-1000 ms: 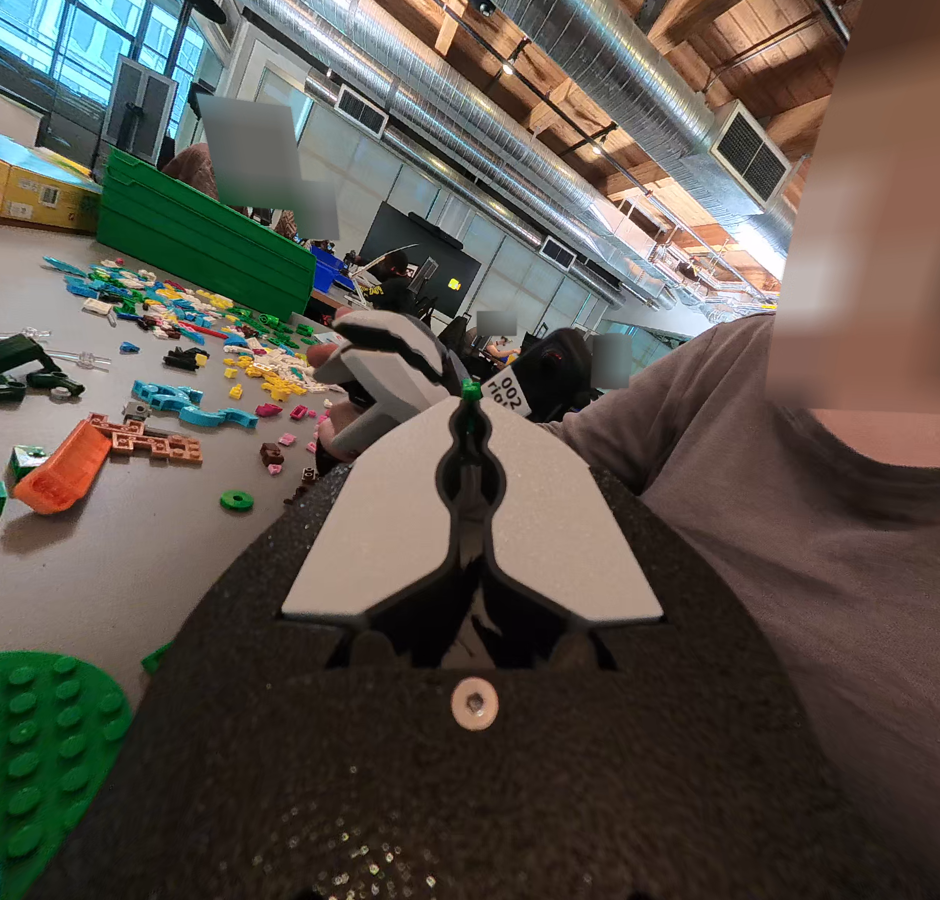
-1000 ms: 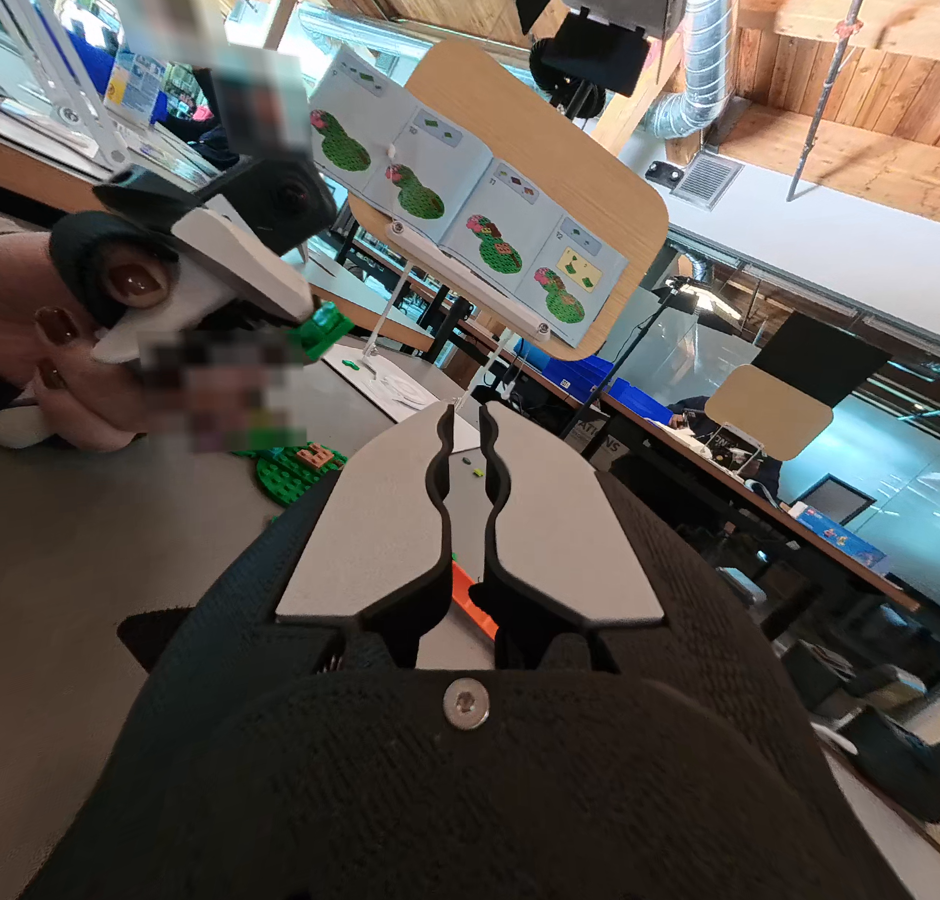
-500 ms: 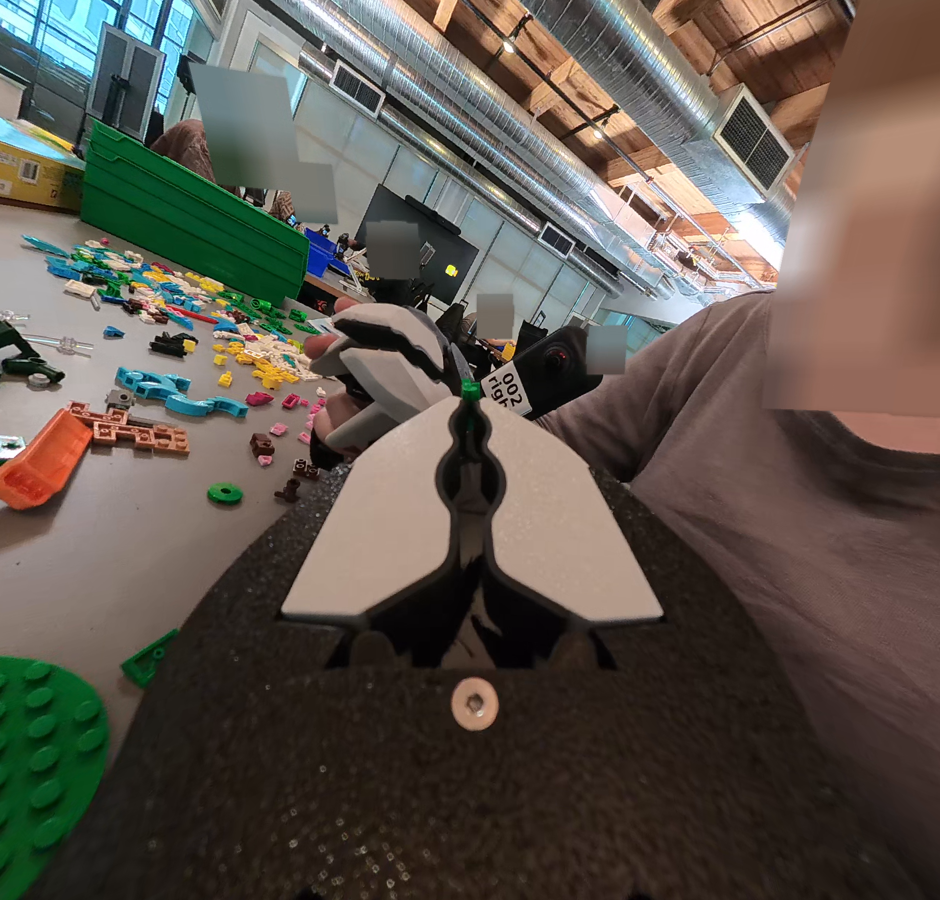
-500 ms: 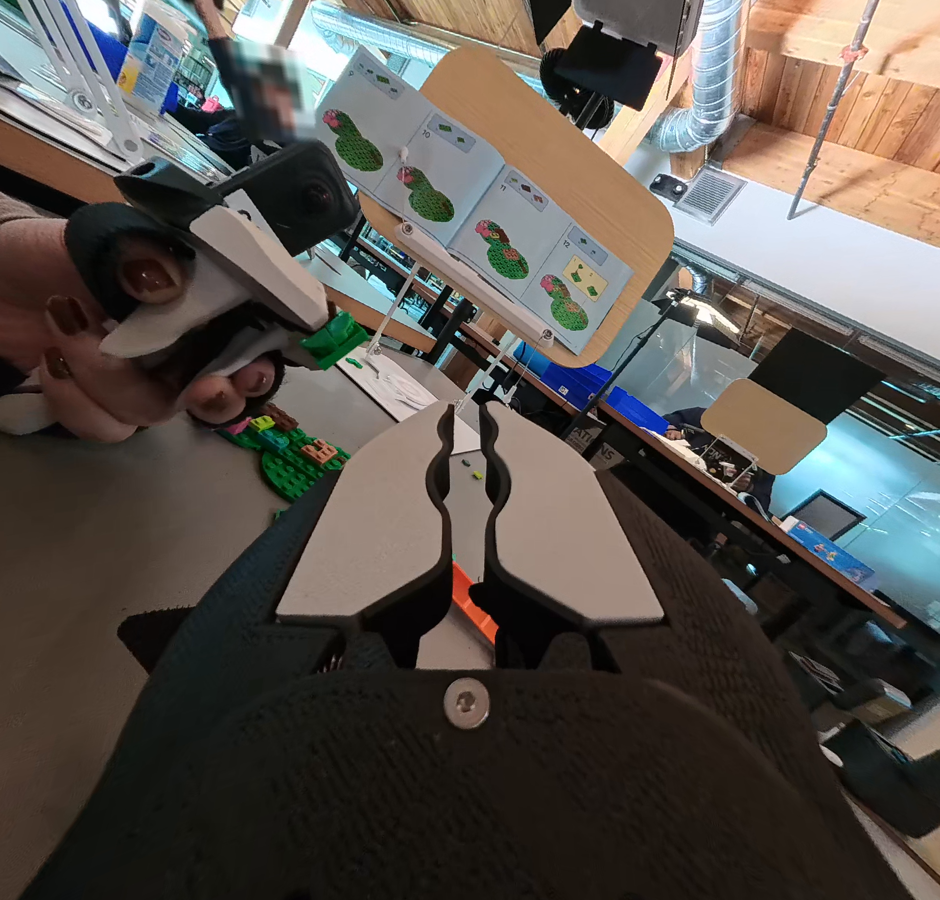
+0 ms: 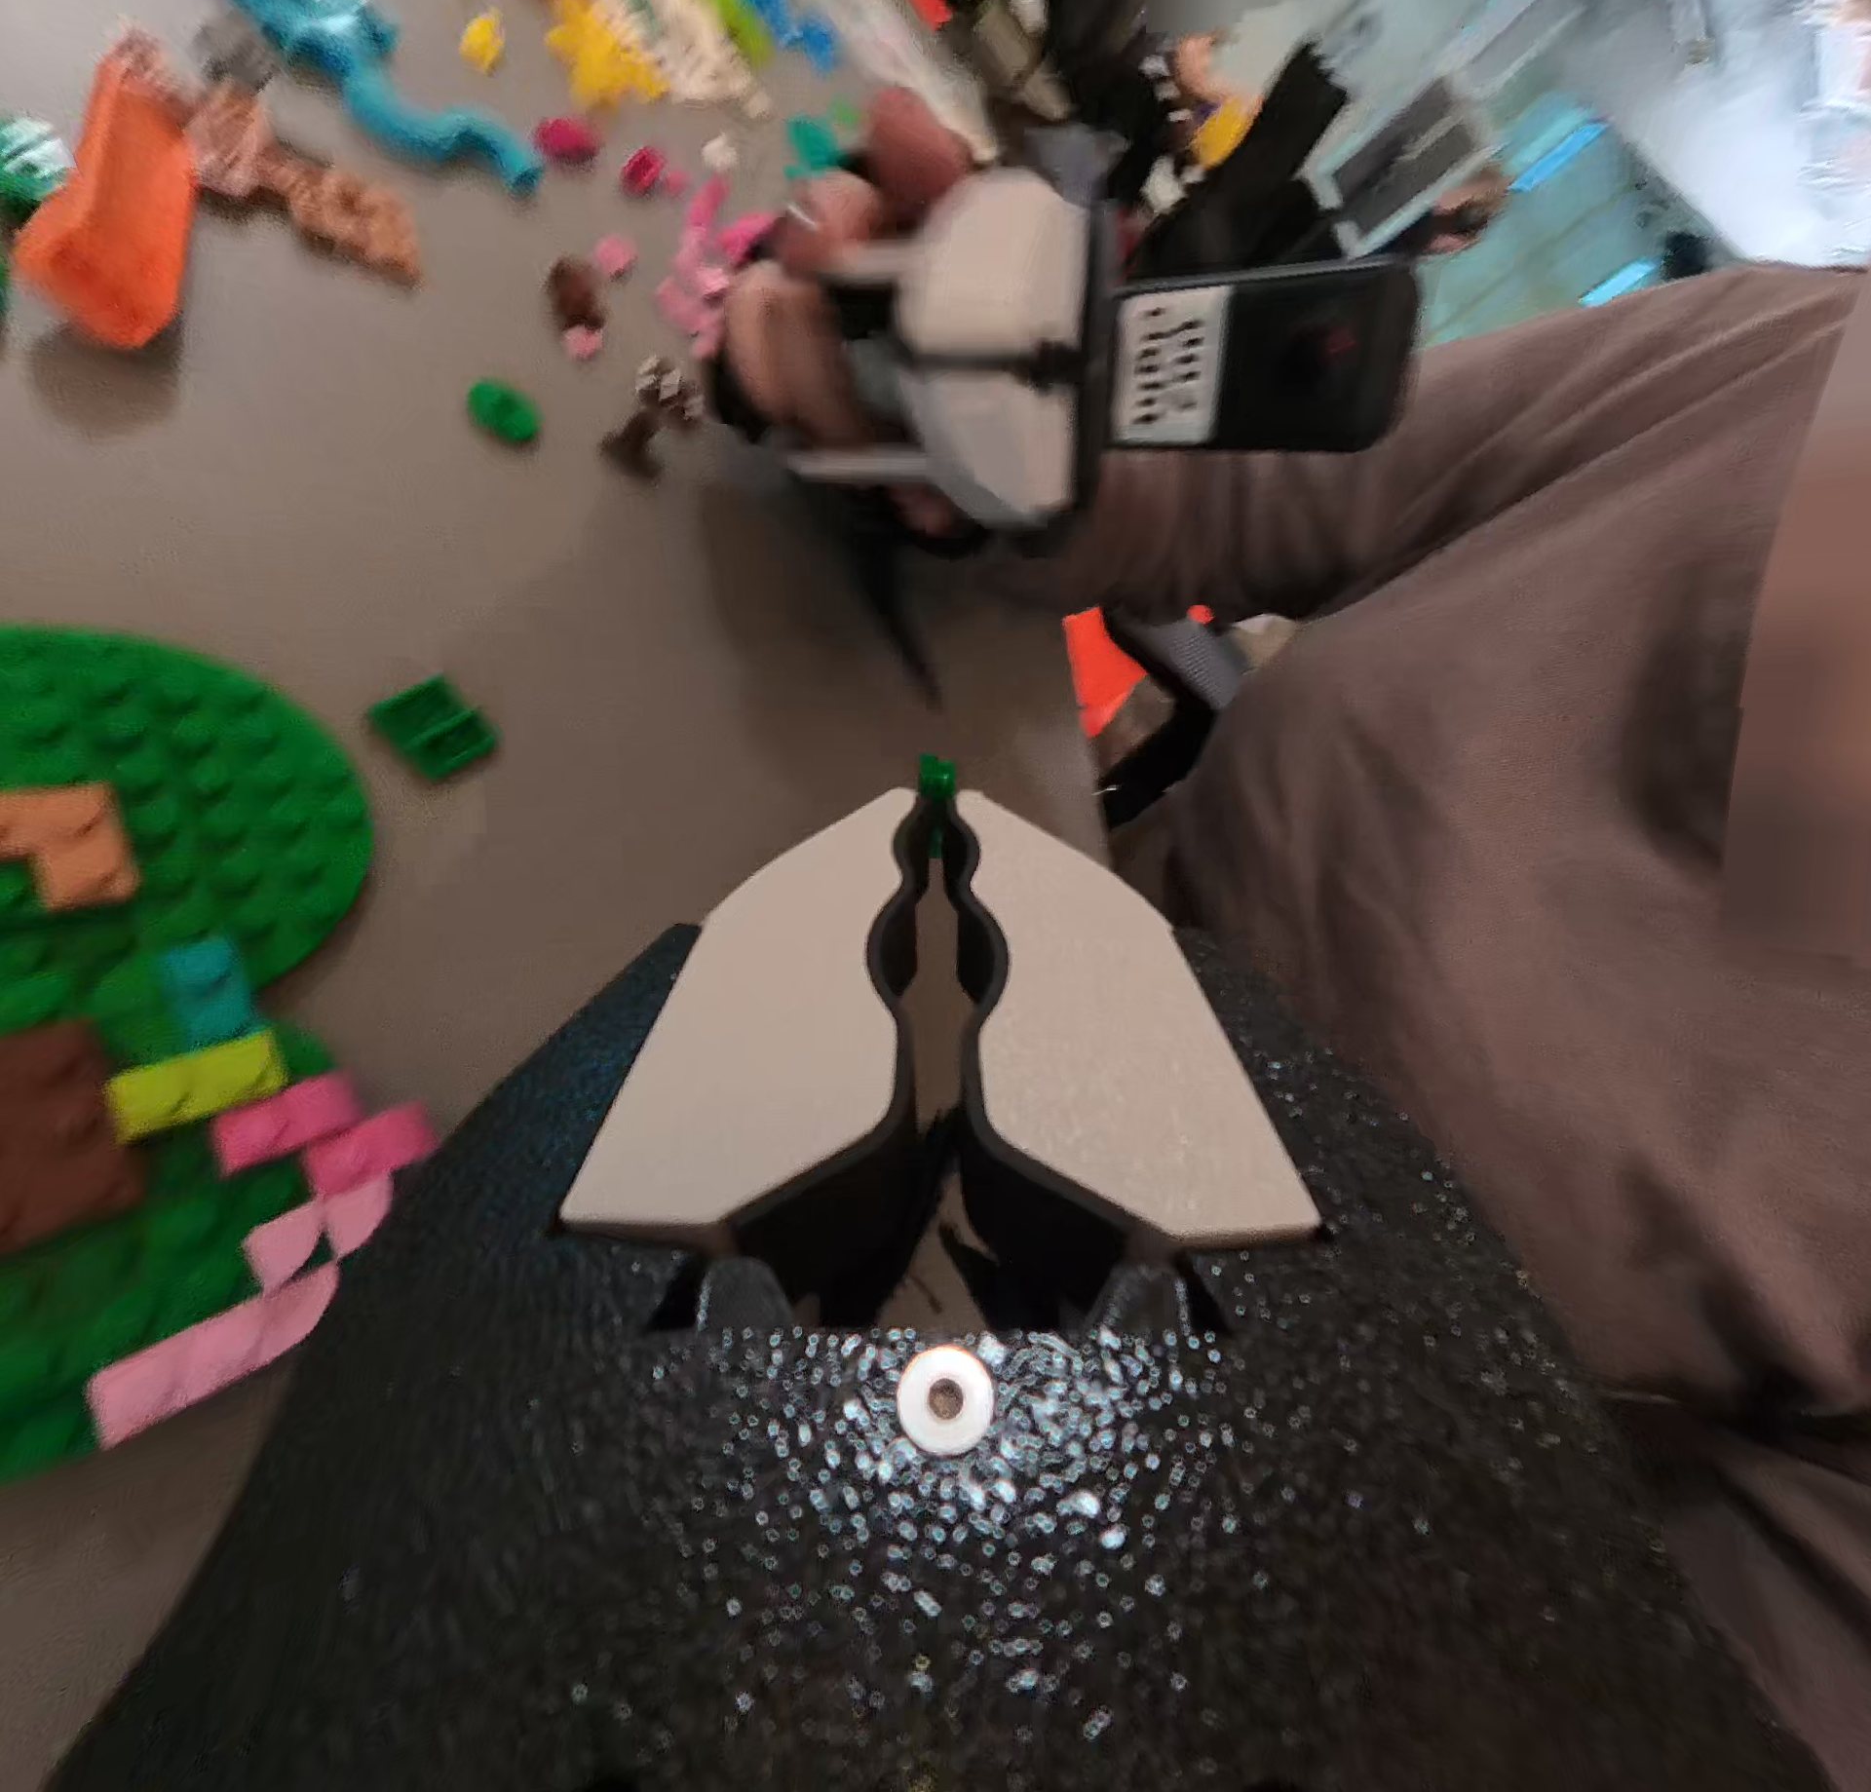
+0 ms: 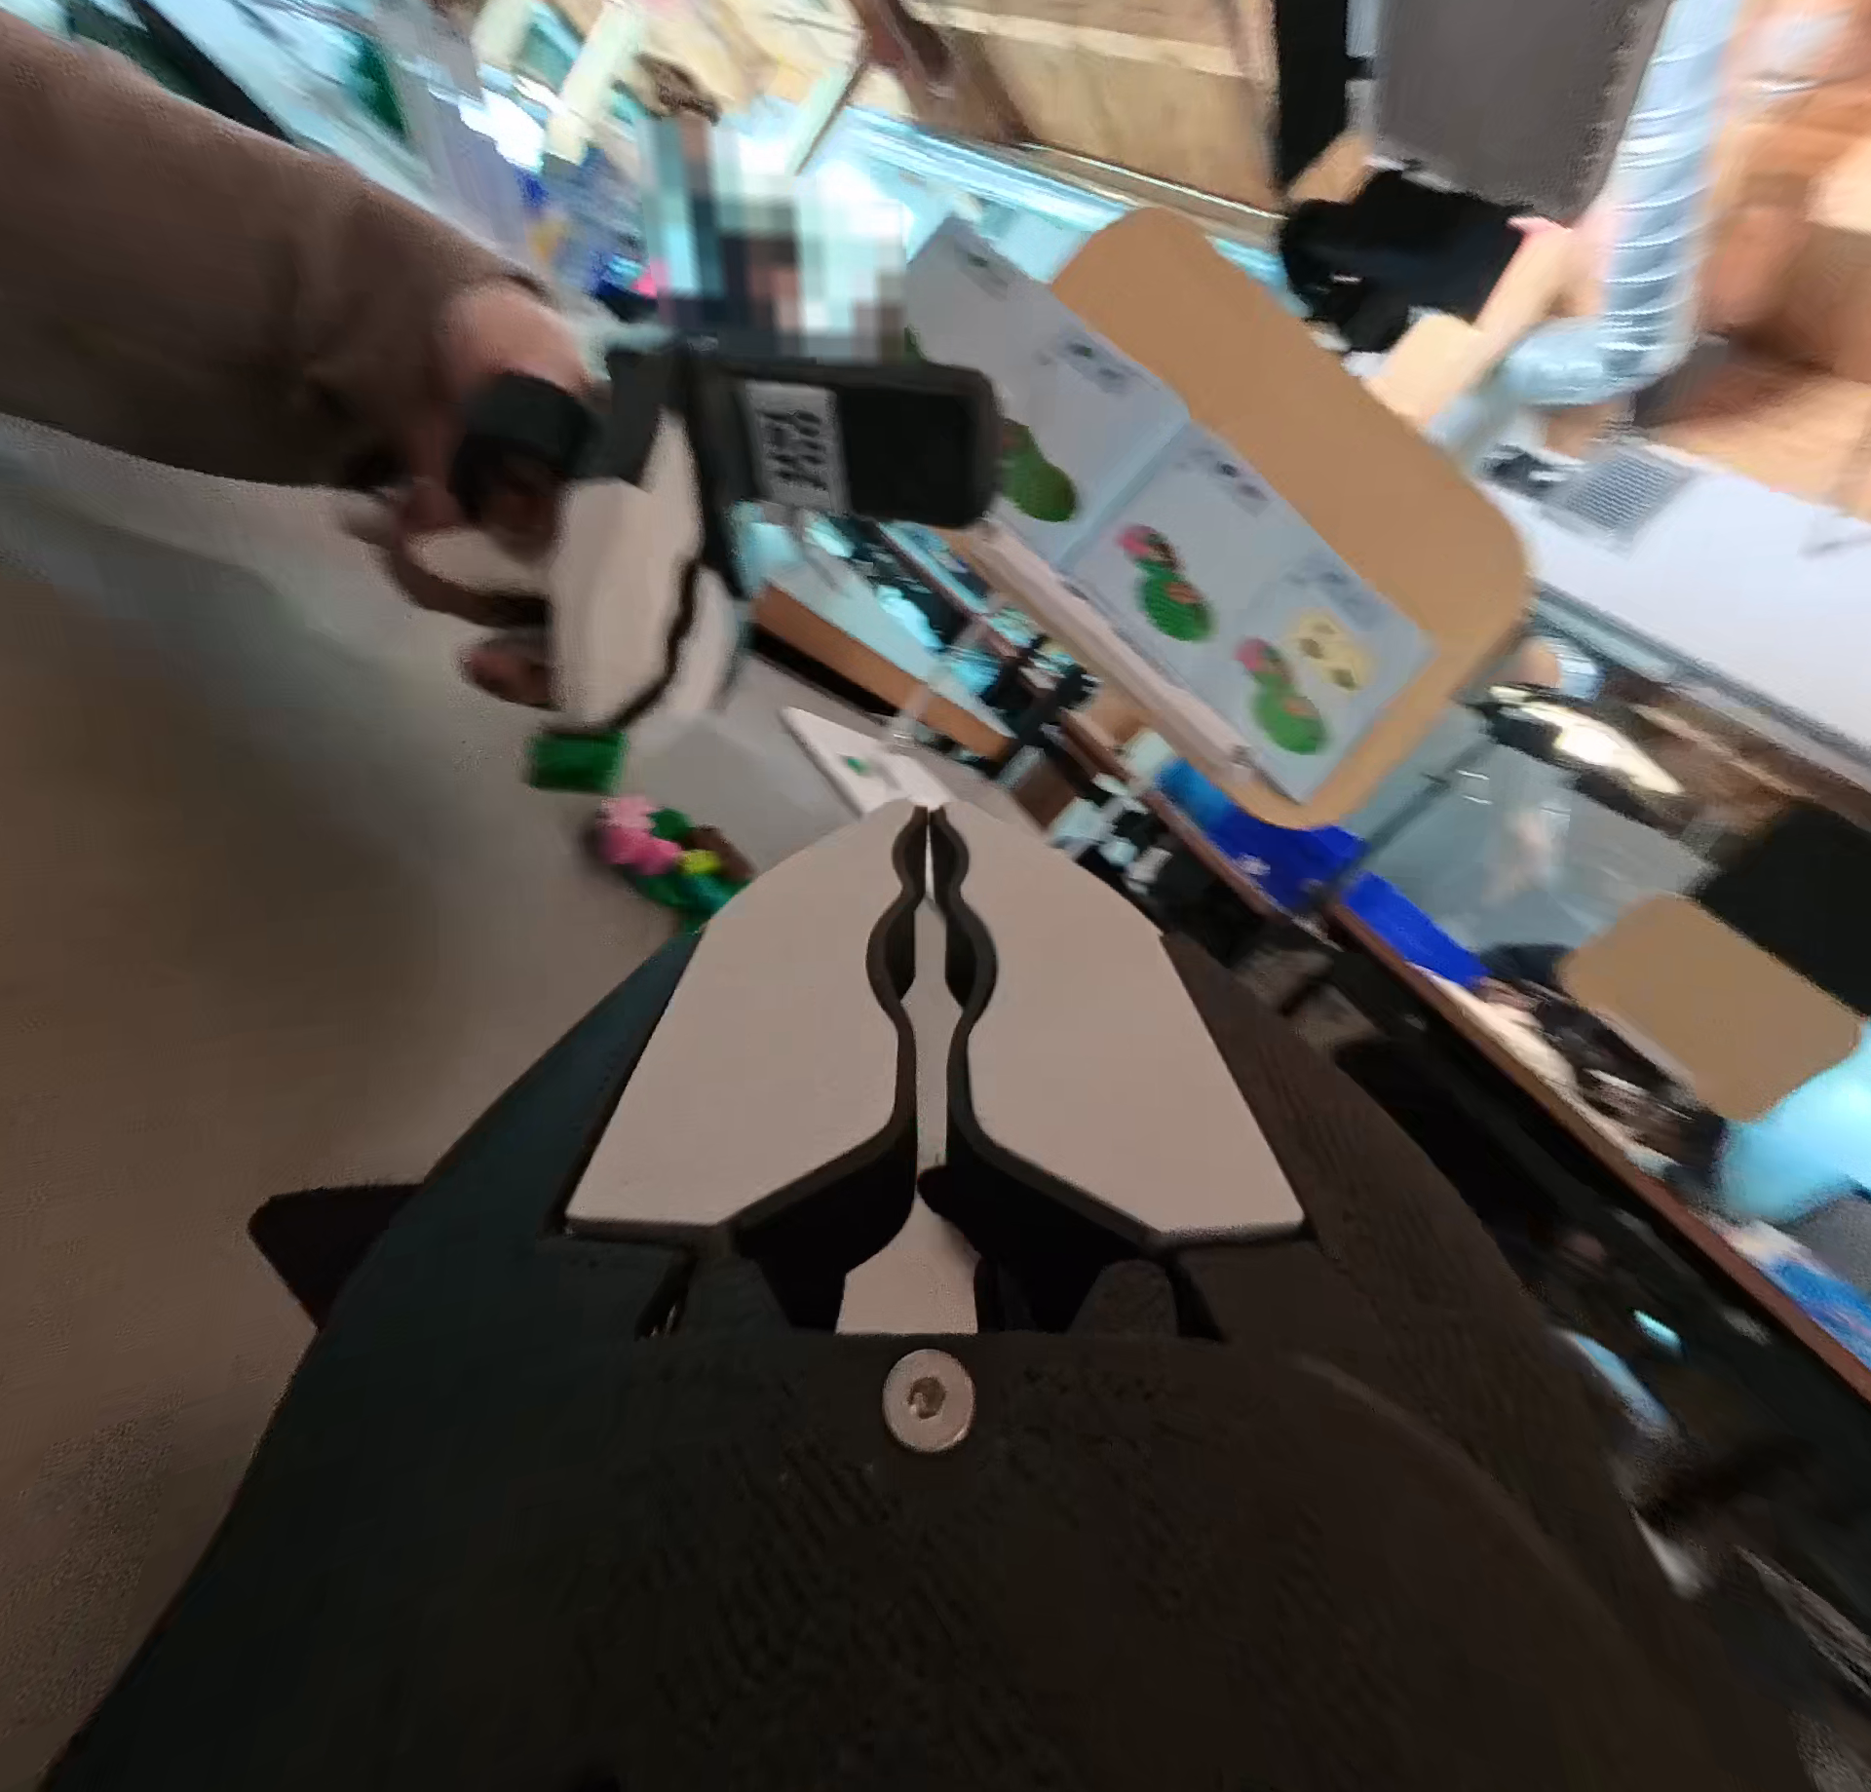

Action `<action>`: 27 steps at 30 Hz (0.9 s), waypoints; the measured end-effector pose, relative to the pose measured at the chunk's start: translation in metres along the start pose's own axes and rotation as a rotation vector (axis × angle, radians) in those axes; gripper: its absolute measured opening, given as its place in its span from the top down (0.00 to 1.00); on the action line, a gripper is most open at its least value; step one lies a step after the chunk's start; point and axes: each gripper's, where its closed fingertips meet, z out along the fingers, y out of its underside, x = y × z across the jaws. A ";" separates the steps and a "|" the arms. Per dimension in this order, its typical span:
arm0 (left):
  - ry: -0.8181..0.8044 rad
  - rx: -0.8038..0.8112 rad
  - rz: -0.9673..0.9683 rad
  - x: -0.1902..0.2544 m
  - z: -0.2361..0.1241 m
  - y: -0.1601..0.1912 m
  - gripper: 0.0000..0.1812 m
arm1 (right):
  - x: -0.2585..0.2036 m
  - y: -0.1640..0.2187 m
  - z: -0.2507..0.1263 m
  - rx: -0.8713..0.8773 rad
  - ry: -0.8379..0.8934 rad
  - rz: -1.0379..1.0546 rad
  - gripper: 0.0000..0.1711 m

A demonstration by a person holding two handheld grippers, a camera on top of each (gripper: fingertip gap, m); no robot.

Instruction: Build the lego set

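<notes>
My left gripper (image 5: 937,812) is shut on a small green brick (image 5: 937,782) that sticks out of its tips, above the grey table. The right wrist view shows the same gripper (image 6: 607,721) with the green brick (image 6: 575,761) at its tips. The green baseplate (image 5: 202,782) lies to its left and bears tan, teal, lime, brown and pink bricks. It also shows in the right wrist view (image 6: 678,883). My right gripper (image 6: 928,822) is shut with nothing between its fingertips. It shows blurred in the left wrist view (image 5: 972,367).
A loose green piece (image 5: 433,728) lies by the baseplate. Many loose bricks, an orange piece (image 5: 111,225) and a blue curved piece (image 5: 405,113) lie farther back. An instruction booklet (image 6: 1215,549) stands on a wooden board. The person's sleeve (image 5: 1468,832) fills the right. The loose green piece (image 5: 433,728) sits 9 centimetres or so from the ends of my left fingers.
Both views have swung down towards the table and are blurred. The right gripper's jaws have closed on nothing. The left gripper still holds the green brick.
</notes>
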 end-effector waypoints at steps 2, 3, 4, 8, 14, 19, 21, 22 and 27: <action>-0.031 -0.011 -0.024 -0.008 0.001 0.003 0.99 | -0.023 -0.001 0.002 -0.013 -0.176 0.100 0.98; -0.042 -0.005 -0.035 -0.012 0.001 0.003 0.99 | -0.034 0.000 0.003 -0.034 -0.263 0.162 0.95; -0.042 0.009 -0.046 -0.014 0.002 0.001 0.99 | -0.044 0.002 0.003 -0.065 -0.346 0.200 0.90; -0.022 0.093 -0.095 -0.019 0.004 -0.009 0.99 | -0.061 0.007 0.004 -0.137 -0.412 0.146 0.86; 0.044 0.120 -0.131 -0.015 0.010 -0.012 0.99 | -0.052 0.019 0.011 -0.228 -0.291 0.019 0.83; 0.109 0.176 -0.144 -0.009 0.010 -0.020 0.99 | -0.050 0.016 0.011 -0.224 -0.275 0.015 0.91; 0.129 0.195 -0.151 -0.008 0.009 -0.022 1.00 | -0.048 0.015 0.011 -0.224 -0.265 0.015 0.91; 0.141 0.200 -0.155 -0.006 0.009 -0.023 0.99 | -0.048 0.017 0.010 -0.232 -0.262 0.005 0.91; 0.152 0.207 -0.157 -0.005 0.009 -0.023 0.99 | -0.047 0.018 0.009 -0.227 -0.262 0.034 0.93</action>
